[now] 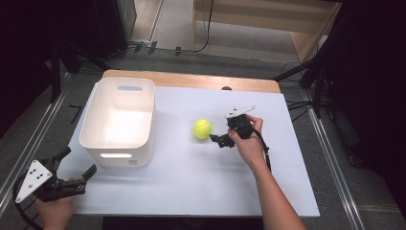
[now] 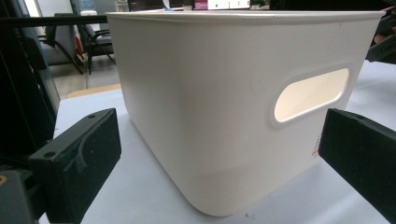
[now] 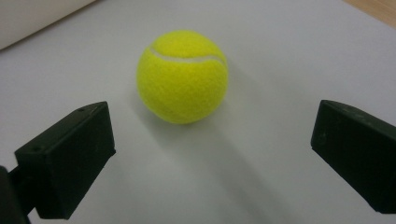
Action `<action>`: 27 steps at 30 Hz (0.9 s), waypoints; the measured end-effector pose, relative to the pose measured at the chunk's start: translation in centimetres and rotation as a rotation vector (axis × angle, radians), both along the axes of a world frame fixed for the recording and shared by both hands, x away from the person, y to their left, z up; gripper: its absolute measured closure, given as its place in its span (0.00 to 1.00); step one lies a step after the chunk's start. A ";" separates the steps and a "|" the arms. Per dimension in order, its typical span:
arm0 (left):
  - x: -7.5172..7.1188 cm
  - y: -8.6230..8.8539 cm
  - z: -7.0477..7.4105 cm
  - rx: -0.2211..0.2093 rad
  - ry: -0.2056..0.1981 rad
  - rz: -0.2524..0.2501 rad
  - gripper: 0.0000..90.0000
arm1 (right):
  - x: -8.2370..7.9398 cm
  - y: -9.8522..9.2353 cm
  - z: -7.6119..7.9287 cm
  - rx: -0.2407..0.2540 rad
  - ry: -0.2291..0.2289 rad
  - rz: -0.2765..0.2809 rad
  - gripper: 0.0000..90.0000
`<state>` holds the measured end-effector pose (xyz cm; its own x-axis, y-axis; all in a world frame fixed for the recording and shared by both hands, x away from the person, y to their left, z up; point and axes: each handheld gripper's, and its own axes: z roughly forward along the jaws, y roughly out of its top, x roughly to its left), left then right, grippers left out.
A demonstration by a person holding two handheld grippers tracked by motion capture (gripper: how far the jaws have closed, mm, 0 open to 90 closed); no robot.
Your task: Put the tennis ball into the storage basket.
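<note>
A yellow tennis ball lies on the white table top, right of a white plastic bin. My right gripper sits just right of the ball, open and pointing at it. In the right gripper view the ball rests a little ahead of the open right gripper, with nothing between the jaws. My left gripper is open at the table's front left corner, aimed at the bin's near wall. The bin, with its handle slot, looms in front of the left gripper.
The bin looks empty from above. A wooden strip runs along the table's far edge. Metal rails flank the table, and dark stands and cables sit at the far corners.
</note>
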<state>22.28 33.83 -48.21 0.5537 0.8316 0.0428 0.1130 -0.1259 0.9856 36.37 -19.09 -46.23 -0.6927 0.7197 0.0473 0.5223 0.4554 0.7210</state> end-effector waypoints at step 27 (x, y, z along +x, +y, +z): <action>0.0 0.0 0.0 0.006 0.002 -0.006 0.00 | 3.6 3.9 -0.4 -0.103 0.141 0.068 0.00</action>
